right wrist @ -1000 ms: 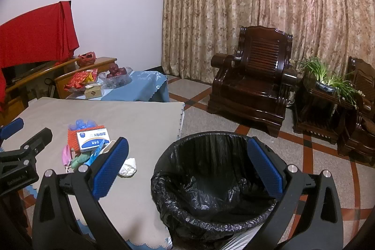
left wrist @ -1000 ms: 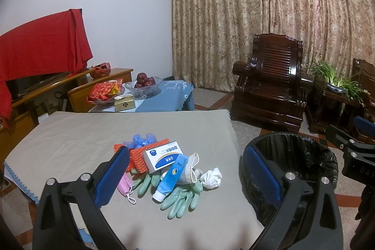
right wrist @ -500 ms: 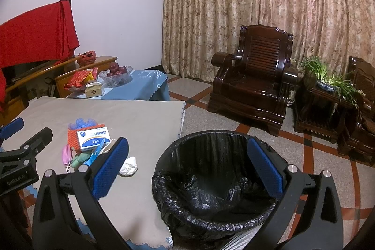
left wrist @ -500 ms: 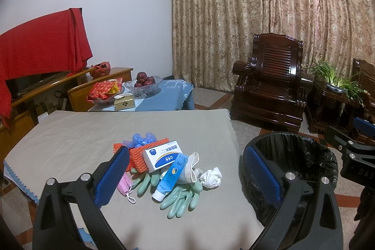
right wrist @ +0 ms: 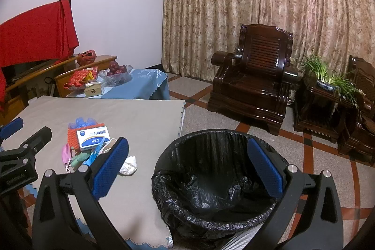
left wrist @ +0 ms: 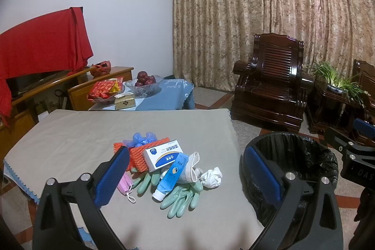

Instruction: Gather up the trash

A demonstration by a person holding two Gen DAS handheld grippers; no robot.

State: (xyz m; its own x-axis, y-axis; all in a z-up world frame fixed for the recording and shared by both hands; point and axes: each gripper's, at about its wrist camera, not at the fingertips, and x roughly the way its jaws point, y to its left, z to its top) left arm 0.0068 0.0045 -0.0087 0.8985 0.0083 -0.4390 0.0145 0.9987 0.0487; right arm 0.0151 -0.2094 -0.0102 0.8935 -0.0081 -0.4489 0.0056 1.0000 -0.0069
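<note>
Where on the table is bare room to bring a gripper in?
Bare cloth lies left of and behind the trash pile, and in front toward the near edge. It is crowded at the pile; the crumpled tissue sits nearest the bin.

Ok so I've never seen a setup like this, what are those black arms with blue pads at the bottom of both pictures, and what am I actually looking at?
Those are two hand-held grippers, one in each of a person's hands, each with a wide-angle camera looking forward along its two fingers. One picture comes from the left gripper, the other from the right gripper. The blue pads are the gripping faces of the fingers. Both grippers are open and hold nothing.

On the grey-covered table lies a pile of trash: a white and blue box, a blue tube, green rubber gloves, a pink face mask, orange foam netting, something blue and crumpled and a crumpled white tissue. Beside the table, on the floor, stands a bin lined with a black bag, which looks empty.
</note>
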